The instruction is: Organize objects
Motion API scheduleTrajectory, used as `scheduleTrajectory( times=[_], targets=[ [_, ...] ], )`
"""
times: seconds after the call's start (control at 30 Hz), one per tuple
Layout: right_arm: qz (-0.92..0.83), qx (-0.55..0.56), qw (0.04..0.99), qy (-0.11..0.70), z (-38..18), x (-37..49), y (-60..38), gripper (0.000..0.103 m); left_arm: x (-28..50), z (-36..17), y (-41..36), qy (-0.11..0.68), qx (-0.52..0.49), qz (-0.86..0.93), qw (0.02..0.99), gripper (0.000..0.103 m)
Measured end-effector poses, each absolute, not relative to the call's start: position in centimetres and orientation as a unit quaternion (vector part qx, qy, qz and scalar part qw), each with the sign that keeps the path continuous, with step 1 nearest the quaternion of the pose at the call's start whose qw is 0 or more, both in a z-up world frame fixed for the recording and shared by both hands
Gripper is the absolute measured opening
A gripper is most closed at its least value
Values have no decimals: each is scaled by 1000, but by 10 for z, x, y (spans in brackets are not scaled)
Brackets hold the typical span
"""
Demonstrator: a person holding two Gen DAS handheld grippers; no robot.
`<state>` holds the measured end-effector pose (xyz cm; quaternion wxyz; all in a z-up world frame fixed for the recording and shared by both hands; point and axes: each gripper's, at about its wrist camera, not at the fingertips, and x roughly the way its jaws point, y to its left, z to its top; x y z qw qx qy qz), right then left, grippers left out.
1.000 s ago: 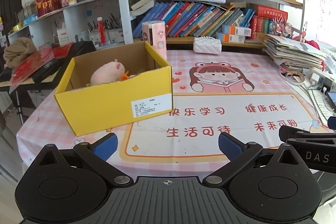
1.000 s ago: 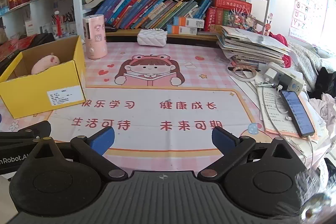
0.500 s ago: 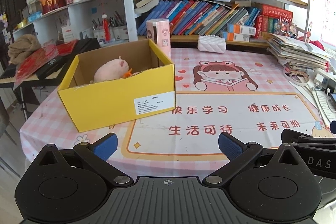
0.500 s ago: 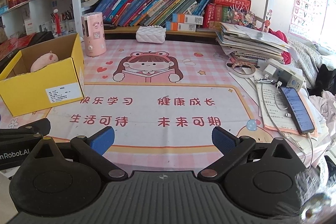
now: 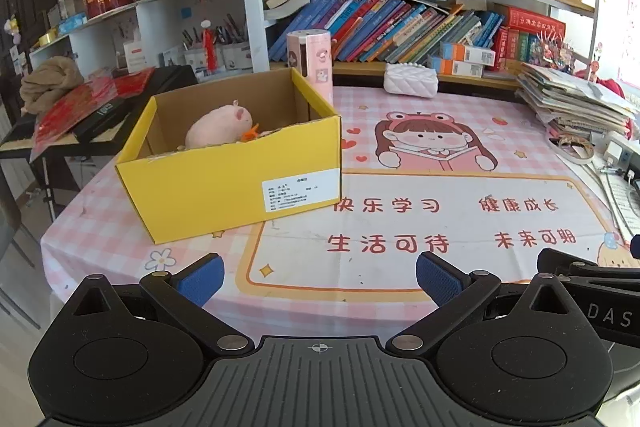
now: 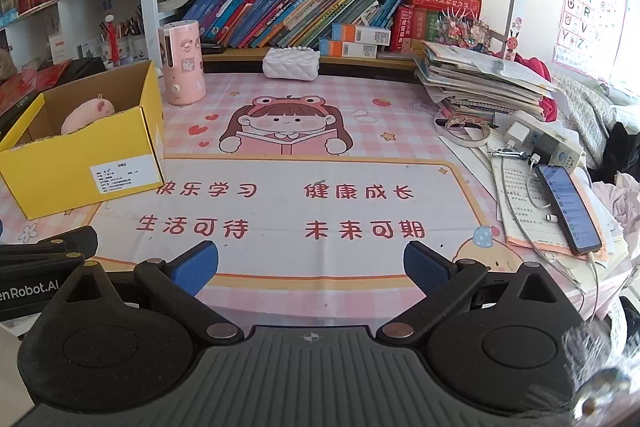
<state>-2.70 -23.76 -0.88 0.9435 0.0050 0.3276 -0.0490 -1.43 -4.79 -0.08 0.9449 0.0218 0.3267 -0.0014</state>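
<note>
**A:** Checking state: left gripper (image 5: 318, 277) spread wide, nothing between the blue pads. Right gripper (image 6: 311, 266) same, wide and empty. Both hover over the near edge of the pink checked tablecloth with the cartoon girl print (image 6: 280, 131).

**B:** Where's the target?

**A:** Yellow cardboard box with a white label (image 5: 236, 183) sits on the left side of the cloth, open top. Pink plush pig (image 5: 219, 130) is already inside, with something orange just beside it that I can't identify. The middle of the cloth looks bare.

**B:** So what's left to sort?

**A:** My guess: the tall pink cylindrical dispenser with stickers (image 6: 182, 61) just behind the box, or the white quilted purse with a bead strap (image 6: 291, 63) at the back near the shelf. The task line doesn't say which.

**B:** How to go about it?

**A:** For the dispenser, use the right side; it has the clearer line. Come in level, pads across the mid-body, not the top, since it's tall and may tip. Keep the fingers off the box wall. For the purse, pinch the body, not the beads.

**B:** Risks?

**A:** Phone and cables (image 6: 568, 203) at the right edge. Avoid sweeping that way.
</note>
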Motion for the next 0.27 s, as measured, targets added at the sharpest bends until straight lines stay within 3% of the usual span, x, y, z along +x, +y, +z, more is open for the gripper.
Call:
scheduleTrajectory(
  times=[0.27],
  targets=[
    [-46,3,942,332,-13,-25,-230,100,-11,-3,-44,328,11,-1,944,103]
  ],
)
